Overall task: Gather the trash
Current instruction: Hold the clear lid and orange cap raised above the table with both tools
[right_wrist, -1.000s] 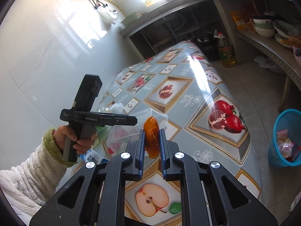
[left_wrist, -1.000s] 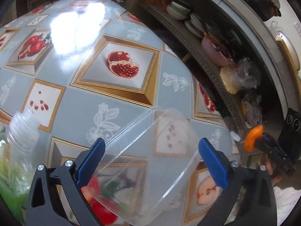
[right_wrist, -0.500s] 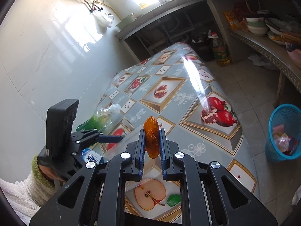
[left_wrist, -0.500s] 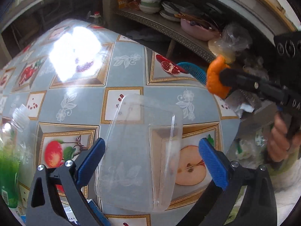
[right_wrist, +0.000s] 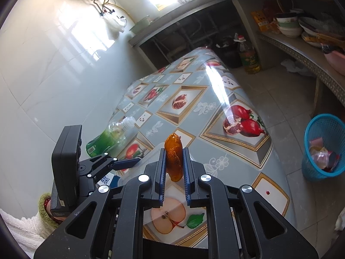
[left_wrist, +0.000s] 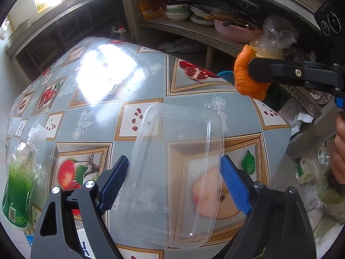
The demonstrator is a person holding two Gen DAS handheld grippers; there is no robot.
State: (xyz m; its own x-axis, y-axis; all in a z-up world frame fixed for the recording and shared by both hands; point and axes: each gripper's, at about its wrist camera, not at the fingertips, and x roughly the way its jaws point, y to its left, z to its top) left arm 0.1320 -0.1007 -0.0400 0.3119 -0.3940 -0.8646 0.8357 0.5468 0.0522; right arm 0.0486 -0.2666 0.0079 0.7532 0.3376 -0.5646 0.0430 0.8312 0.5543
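Note:
My left gripper [left_wrist: 174, 173] is shut on a clear plastic container lid [left_wrist: 179, 172], its blue pads against the lid's two long sides, holding it over the fruit-patterned table [left_wrist: 103, 108]. My right gripper [right_wrist: 174, 161] is shut on a piece of orange peel [right_wrist: 173, 157] and holds it above the table's near end. The peel [left_wrist: 245, 75] and the right gripper also show at the upper right of the left wrist view. The left gripper shows at the left of the right wrist view [right_wrist: 120, 163].
A green plastic bottle [left_wrist: 19, 183] lies on the table by the wall, also in the right wrist view [right_wrist: 107, 138]. A blue trash basket [right_wrist: 323, 146] with trash stands on the floor to the right. Shelves with dishes [left_wrist: 183, 15] line the right side.
My left gripper has closed from wide open onto the clear lid and turned toward the table's right edge. My right gripper with the peel has barely moved.

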